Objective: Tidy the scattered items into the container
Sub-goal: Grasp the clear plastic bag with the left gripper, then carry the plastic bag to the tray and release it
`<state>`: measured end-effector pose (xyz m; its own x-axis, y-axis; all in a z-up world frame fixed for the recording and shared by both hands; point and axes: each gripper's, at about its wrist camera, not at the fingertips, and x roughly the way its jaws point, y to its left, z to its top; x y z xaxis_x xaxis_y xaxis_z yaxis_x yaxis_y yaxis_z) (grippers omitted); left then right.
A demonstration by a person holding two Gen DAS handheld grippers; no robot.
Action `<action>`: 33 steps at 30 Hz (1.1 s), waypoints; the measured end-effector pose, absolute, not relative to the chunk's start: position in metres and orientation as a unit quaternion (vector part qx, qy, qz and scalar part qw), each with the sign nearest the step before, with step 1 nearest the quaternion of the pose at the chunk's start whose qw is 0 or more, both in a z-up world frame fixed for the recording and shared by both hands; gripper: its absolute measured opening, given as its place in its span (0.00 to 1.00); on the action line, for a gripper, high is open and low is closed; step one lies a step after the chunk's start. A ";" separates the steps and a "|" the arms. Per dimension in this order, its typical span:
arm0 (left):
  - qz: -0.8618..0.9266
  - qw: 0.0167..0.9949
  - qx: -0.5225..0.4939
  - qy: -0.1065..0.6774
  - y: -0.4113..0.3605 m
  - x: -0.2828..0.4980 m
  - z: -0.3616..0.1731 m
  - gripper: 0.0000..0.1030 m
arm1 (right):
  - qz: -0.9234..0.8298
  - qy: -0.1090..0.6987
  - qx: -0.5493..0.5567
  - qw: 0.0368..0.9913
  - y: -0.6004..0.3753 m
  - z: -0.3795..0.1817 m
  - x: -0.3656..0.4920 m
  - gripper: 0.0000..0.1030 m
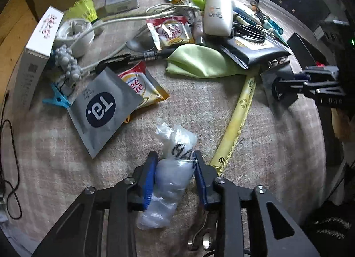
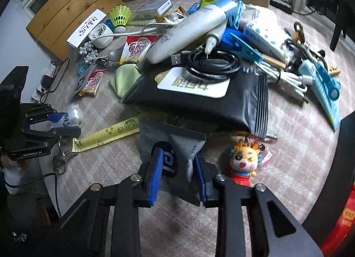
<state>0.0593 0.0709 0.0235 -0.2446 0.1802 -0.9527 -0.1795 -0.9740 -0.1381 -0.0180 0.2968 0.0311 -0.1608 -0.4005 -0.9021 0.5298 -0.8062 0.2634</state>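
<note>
Both jaws pinching | left gripper (image 1: pixel 174 169): clear plastic bag (image 1: pixel 170 168) | right gripper (image 2: pixel 177 170): grey sachet (image 2: pixel 177 146)

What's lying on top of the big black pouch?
On the black pouch lies a coiled black USB cable, and the white bottle leans over its edge. What's under the pouch is hidden.

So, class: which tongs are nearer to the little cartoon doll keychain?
Right. The right tongs grip a grey sachet with the doll keychain just beside them. The left tongs, closed on a clear plastic bag, sit across the yellow sleeve, farther away.
</note>
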 end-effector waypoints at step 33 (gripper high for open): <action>0.804 0.287 -0.521 -0.017 0.279 0.045 0.126 0.26 | -0.884 -0.141 0.442 0.054 0.565 0.156 0.052 0.13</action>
<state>0.0448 0.2792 0.1260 -0.2923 0.4788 -0.8279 -0.4444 -0.8345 -0.3257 0.0518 0.5654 0.1559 -0.6037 -0.2207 -0.7661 -0.0285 -0.9543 0.2974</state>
